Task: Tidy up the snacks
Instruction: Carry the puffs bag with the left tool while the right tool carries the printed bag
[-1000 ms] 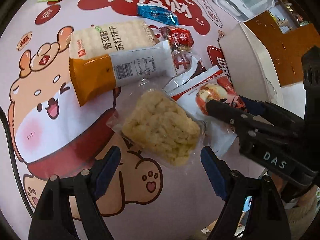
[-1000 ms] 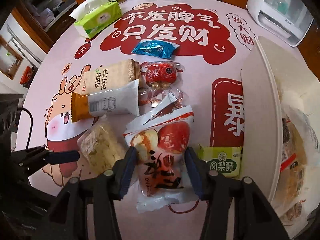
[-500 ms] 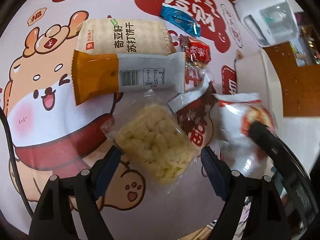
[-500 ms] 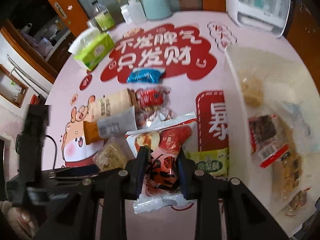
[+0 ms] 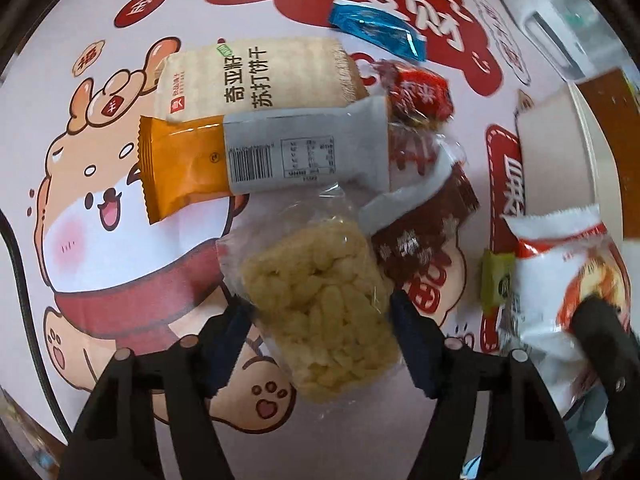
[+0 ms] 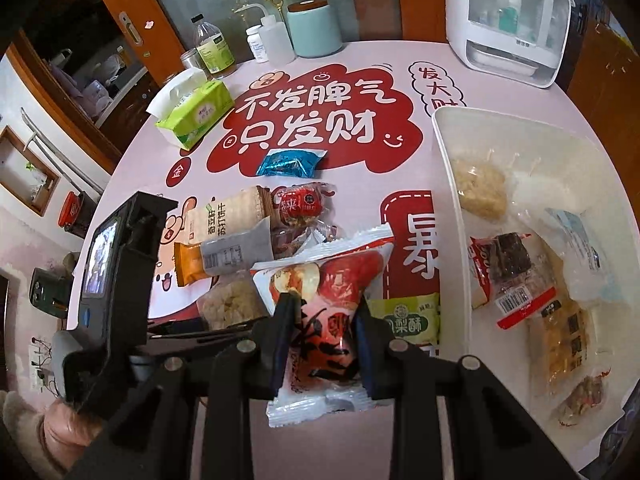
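Right gripper (image 6: 320, 332) is clamped on a red-and-white snack packet (image 6: 320, 312), pinched at its middle and lifted off the table; the white bin (image 6: 444, 168) sits just to its right, already holding several snacks. Left gripper (image 5: 320, 332) points down over a clear-wrapped puffed rice cake (image 5: 320, 312) on the pink printed tablecloth (image 5: 80, 160); its jaws are closing with the cake between them, and the pads look at or just off the wrapper sides, contact not certain.

Risks:
- The packet is puffy and slick, held only across a narrow waist, so it could slide out or swing on the way to the bin.
- It could clip the bin's near wall if carried low.
- The rice cake wrapper is loose, so the jaws may catch only film and the cake droops or slips.
- Squeezing hard could crumble the cake.
- The cake's far end lies near the orange-and-grey cracker pack (image 5: 260, 164) and the brown packet (image 5: 424, 240), so a lift could drag them.
- The two grippers work near each other, so a collision is possible.
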The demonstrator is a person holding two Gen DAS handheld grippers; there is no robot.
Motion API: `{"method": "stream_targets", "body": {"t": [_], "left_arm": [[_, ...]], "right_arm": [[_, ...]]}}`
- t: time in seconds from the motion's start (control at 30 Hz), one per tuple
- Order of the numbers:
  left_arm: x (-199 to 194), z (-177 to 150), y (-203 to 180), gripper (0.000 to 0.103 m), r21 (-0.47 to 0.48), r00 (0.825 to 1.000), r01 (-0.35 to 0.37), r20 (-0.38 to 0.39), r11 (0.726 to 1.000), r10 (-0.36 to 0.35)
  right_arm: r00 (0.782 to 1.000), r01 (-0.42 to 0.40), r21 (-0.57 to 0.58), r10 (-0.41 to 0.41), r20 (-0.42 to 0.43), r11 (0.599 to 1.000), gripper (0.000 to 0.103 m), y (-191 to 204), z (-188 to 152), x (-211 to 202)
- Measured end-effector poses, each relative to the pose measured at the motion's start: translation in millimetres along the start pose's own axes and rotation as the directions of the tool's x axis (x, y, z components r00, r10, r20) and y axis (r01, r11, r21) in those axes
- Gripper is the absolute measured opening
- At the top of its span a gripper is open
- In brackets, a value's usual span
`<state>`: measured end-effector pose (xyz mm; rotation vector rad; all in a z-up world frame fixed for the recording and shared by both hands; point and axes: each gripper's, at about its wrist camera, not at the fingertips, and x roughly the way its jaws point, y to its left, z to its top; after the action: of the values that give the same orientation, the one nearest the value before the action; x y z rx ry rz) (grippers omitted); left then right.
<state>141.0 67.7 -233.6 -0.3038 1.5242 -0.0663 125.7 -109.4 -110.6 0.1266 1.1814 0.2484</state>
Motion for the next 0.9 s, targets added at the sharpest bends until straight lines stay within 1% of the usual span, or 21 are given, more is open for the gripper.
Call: {"method": "stream_targets", "body": {"t": [0.1,0.17,0.27,0.33,0.4,0.47,0.5,0.57,0.67,0.7,0.77,0.87,0.9], "left_arm": [[-7,-6,6,0.062,0.027,1.0,0.001,0.012,1.0,-0.001],[-16,-12,13,0.062,0.039,0.999,-0.025,0.023,0.999,0.024],[-35,-18,20,0.062,0.052,0.998,-0.034,0.056,0.998,0.031],[-53,-22,18,0.062,0.074,0.994,-0.048,0.097,0.996,0.041],[-74,-25,10,0.062,0.108,0.986,-0.068,0.158,0.992,0.05],[-97,-29,-4,0.062,0.152,0.972,-0.09,0.229,0.984,0.054],[-111,-31,-15,0.062,0.176,0.961,-0.102,0.271,0.979,0.052],[-131,-35,-31,0.062,0.214,0.944,-0.114,0.328,0.97,0.039],[-165,-41,-56,0.062,0.277,0.907,-0.131,0.42,0.952,0.003],[-177,-43,-72,0.062,0.302,0.892,-0.135,0.451,0.944,-0.016],[-192,-44,-94,0.062,0.336,0.873,-0.139,0.486,0.932,-0.045],[-208,-53,-135,0.062,0.394,0.84,-0.155,0.535,0.906,-0.089],[-212,-54,-146,0.062,0.408,0.833,-0.159,0.544,0.899,-0.099]], "right_arm": [[1.0,-0.002,-0.001,0.002,0.0,1.0,0.029,1,-4,-2],[1.0,-0.005,-0.003,0.005,0.001,1.0,0.029,3,-7,-3],[1.0,-0.026,-0.003,0.026,0.012,1.0,0.029,6,-12,-10],[0.999,-0.038,-0.008,0.038,0.024,0.999,0.029,8,-14,-17],[0.998,-0.047,-0.016,0.048,0.042,0.999,0.029,10,-17,-27],[0.997,-0.048,-0.024,0.05,0.062,0.999,0.029,10,-19,-38],[0.996,-0.045,-0.03,0.048,0.08,0.999,0.029,9,-20,-47],[0.992,-0.036,-0.037,0.04,0.118,0.999,0.029,6,-21,-63],[0.982,-0.009,-0.031,0.015,0.191,0.999,0.029,-4,-23,-93],[0.976,0.002,-0.026,0.003,0.217,1.0,0.029,-10,-24,-104],[0.966,0.022,-0.007,-0.019,0.258,1.0,0.029,-21,-25,-120],[0.946,0.051,0.038,-0.06,0.318,0.998,0.029,-44,-30,-146],[0.942,0.055,0.05,-0.069,0.329,0.997,0.029,-51,-32,-151]]}}
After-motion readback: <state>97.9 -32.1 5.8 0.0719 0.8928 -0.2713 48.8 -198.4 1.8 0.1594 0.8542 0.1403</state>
